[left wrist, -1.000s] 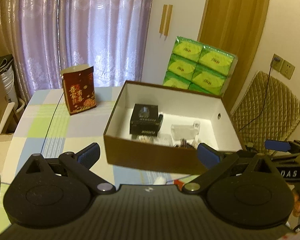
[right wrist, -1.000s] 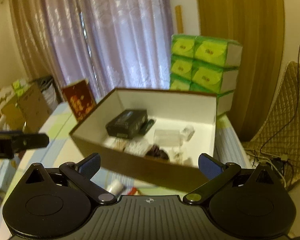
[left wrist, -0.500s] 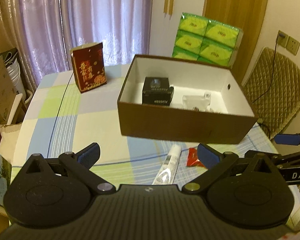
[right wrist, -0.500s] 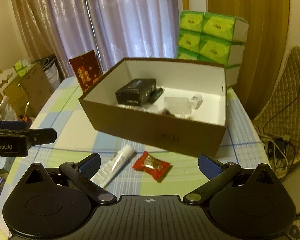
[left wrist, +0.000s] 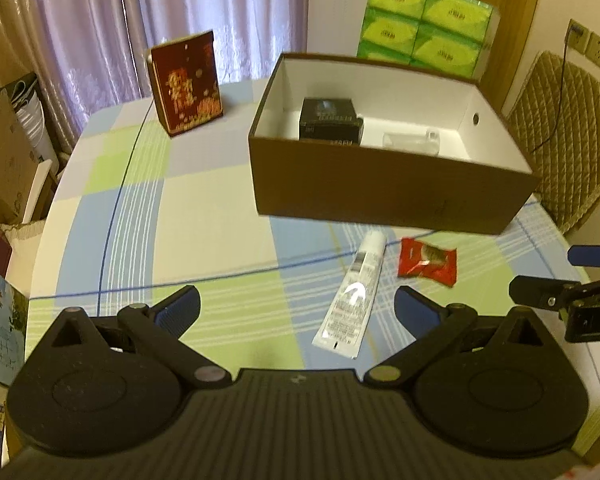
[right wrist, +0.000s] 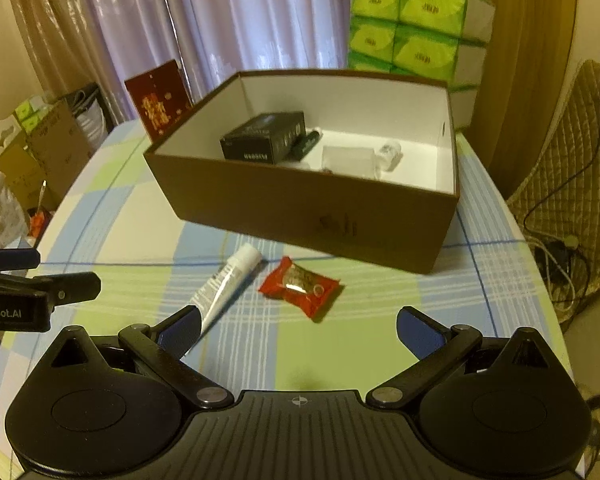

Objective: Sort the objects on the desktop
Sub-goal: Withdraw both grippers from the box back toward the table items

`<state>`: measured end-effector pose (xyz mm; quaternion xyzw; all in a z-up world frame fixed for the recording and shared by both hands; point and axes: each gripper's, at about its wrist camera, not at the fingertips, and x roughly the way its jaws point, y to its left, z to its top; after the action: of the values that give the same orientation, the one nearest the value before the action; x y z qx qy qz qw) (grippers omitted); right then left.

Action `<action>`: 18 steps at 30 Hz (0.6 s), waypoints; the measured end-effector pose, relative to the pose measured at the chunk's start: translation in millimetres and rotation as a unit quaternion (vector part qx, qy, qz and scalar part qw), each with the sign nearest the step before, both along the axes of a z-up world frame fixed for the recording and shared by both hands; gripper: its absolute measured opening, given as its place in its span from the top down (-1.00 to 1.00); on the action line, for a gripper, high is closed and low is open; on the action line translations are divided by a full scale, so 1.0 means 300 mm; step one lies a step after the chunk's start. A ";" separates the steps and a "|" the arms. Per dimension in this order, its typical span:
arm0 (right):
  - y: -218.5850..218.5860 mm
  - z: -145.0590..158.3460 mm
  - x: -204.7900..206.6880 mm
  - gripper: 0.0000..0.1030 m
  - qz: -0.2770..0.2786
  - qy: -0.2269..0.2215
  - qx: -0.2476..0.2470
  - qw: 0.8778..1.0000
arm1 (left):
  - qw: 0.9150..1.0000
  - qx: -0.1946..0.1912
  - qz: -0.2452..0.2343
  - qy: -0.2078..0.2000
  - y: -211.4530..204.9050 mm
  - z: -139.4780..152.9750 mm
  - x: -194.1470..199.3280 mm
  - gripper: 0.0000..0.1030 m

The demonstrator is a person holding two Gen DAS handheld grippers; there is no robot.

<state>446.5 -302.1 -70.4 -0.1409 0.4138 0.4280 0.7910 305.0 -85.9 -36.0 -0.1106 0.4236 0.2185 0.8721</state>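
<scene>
A brown open box (left wrist: pixel 388 196) (right wrist: pixel 300 208) with a white inside stands on the checked tablecloth. It holds a black carton (left wrist: pixel 330 120) (right wrist: pixel 264 140), a dark tube (right wrist: pixel 308 142) and a clear plastic item (right wrist: pixel 352 160). In front of the box lie a white tube (left wrist: pixel 354 292) (right wrist: pixel 226 282) and a red snack packet (left wrist: pixel 428 262) (right wrist: pixel 300 286). My left gripper (left wrist: pixel 298 308) is open above the cloth, the white tube between its fingers' lines. My right gripper (right wrist: pixel 298 326) is open, empty, just short of the packet.
A dark red gift box (left wrist: pixel 186 80) (right wrist: pixel 158 100) stands at the table's far left. Green tissue packs (left wrist: pixel 426 26) (right wrist: pixel 412 28) are stacked behind the brown box. A padded chair (left wrist: pixel 560 136) is at the right, cardboard boxes (right wrist: pixel 48 148) at the left.
Both grippers have pulled back and risen away from the brown box. The white tube and red packet in front of the box have come into full view. Both stay open.
</scene>
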 end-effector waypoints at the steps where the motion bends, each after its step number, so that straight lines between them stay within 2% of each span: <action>1: 0.001 -0.007 0.001 -0.96 -0.001 0.001 -0.003 1.000 | 1.000 0.000 0.001 0.004 0.001 -0.009 0.001 -0.97; 18: 0.024 -0.156 0.027 -0.96 -0.004 0.033 -0.049 0.998 | 0.999 -0.007 -0.013 0.048 -0.009 -0.130 0.046 -0.97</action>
<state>454.7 -294.9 -117.3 -0.1634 0.4606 0.4091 0.7706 318.7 -88.7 -75.0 -0.1006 0.4682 0.2095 0.8525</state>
